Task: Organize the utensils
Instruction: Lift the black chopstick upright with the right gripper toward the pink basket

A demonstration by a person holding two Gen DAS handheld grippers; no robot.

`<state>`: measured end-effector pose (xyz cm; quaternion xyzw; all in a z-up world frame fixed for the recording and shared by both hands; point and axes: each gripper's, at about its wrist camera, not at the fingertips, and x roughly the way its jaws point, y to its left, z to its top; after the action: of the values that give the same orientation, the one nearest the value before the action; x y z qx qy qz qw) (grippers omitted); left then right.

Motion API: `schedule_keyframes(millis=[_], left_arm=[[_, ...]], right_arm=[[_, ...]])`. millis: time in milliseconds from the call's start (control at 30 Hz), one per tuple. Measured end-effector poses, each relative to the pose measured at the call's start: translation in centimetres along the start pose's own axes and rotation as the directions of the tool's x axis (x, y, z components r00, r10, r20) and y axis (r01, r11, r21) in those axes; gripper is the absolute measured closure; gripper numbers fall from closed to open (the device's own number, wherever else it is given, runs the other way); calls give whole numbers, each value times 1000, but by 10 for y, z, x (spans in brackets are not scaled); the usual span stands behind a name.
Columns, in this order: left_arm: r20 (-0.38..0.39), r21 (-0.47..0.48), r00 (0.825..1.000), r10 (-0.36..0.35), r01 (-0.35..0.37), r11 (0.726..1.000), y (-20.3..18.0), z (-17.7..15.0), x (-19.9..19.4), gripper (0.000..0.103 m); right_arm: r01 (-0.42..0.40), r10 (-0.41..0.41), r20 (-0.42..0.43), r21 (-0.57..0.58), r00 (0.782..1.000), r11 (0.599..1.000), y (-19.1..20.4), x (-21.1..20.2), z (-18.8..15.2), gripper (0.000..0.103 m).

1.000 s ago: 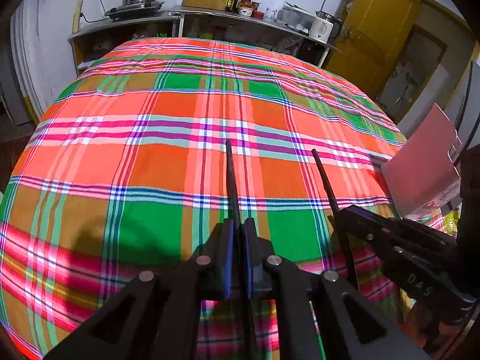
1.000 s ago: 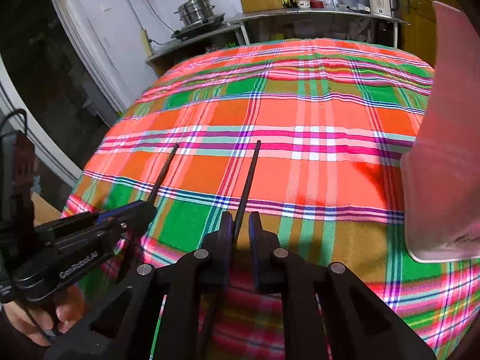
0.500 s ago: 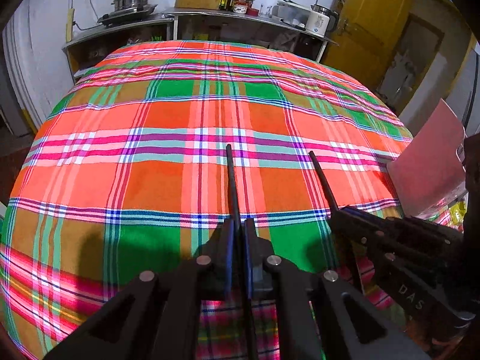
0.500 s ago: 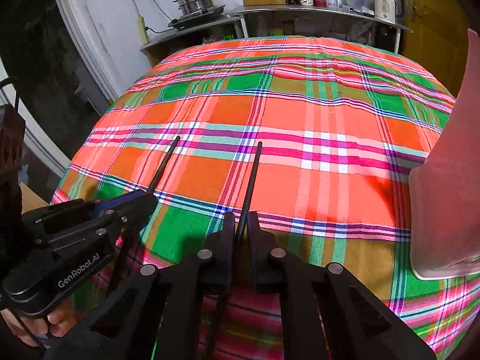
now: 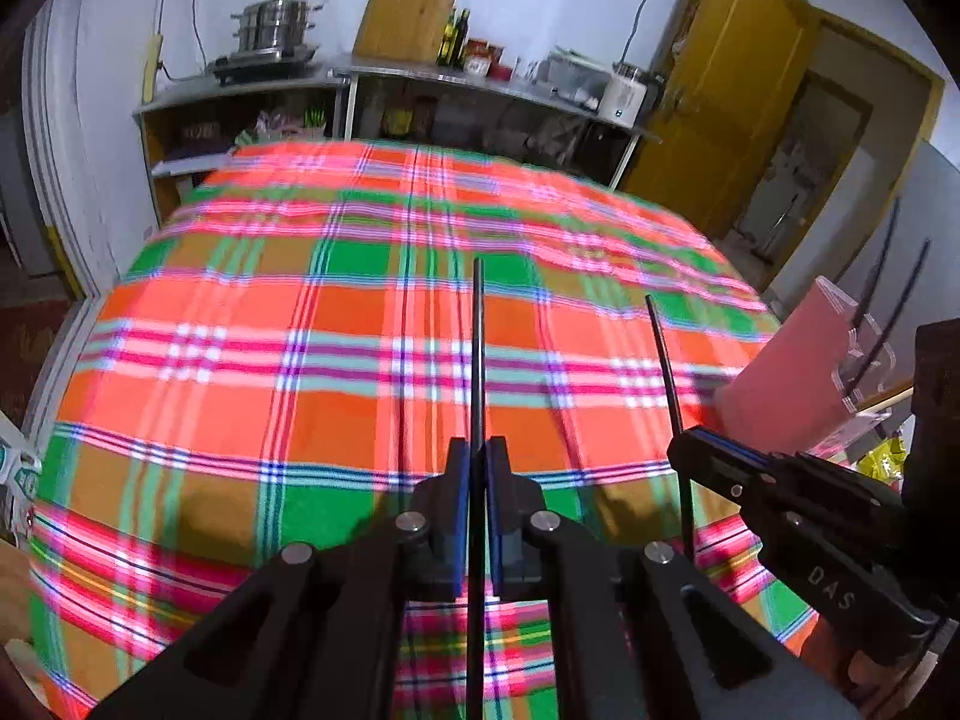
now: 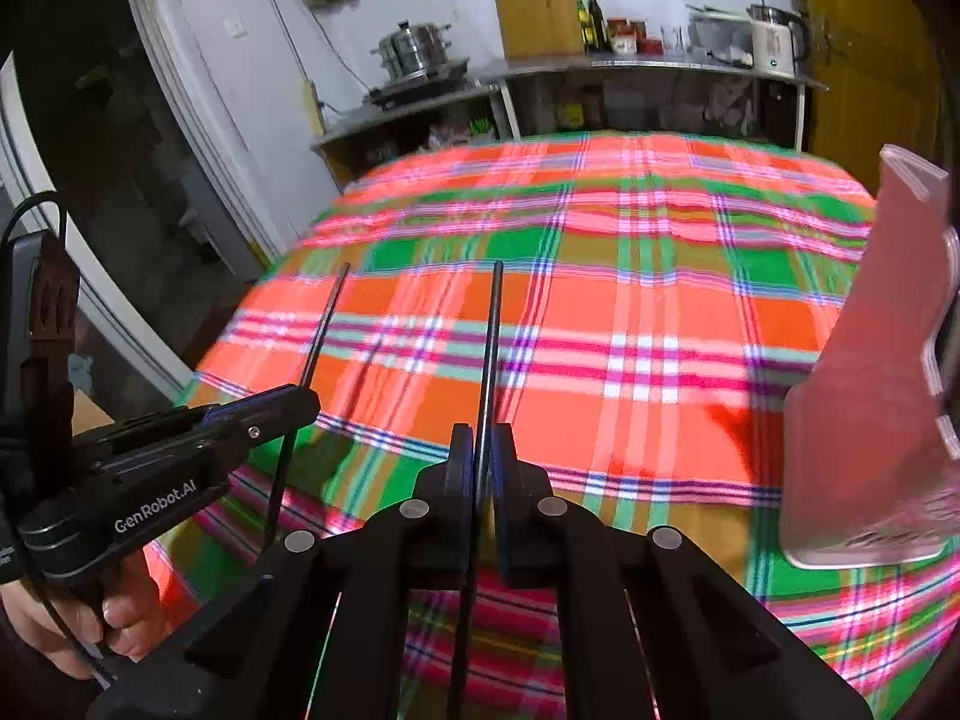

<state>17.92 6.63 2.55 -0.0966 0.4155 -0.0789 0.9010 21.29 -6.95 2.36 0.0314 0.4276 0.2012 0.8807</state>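
Observation:
My left gripper point(image 5: 476, 456) is shut on a thin black chopstick point(image 5: 478, 354) that points forward over the plaid tablecloth point(image 5: 336, 360). My right gripper point(image 6: 480, 444) is shut on a second black chopstick point(image 6: 492, 348). Each gripper shows in the other's view: the right one point(image 5: 690, 447) with its chopstick point(image 5: 663, 354) at the right, the left one point(image 6: 300, 399) with its chopstick point(image 6: 324, 324) at the left. A pink utensil holder point(image 6: 870, 390) stands at the table's right edge; in the left wrist view point(image 5: 792, 378) two dark utensils point(image 5: 888, 300) stand in it.
Metal shelves point(image 5: 336, 90) with a steamer pot point(image 5: 273, 24), bottles and a kettle point(image 5: 624, 96) line the back wall. A yellow door point(image 5: 738, 96) is at the back right. The table's left edge drops to the floor point(image 6: 210, 276).
Both grippers have lifted and tilted up with their chopsticks, so more of the back wall shows. The chopsticks stay held.

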Motion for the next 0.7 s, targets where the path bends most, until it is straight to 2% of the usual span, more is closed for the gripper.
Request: schedule_keyframes(millis=[367, 700], left_arm=[[94, 48, 995, -36, 32, 998, -19, 18, -50, 97], [113, 82, 992, -50, 41, 996, -36, 17, -69, 97]], right_arm=[[-23, 23, 135, -6, 991, 1000, 4, -56, 13, 98], [-33, 34, 204, -9, 978, 999, 2, -92, 8, 98]])
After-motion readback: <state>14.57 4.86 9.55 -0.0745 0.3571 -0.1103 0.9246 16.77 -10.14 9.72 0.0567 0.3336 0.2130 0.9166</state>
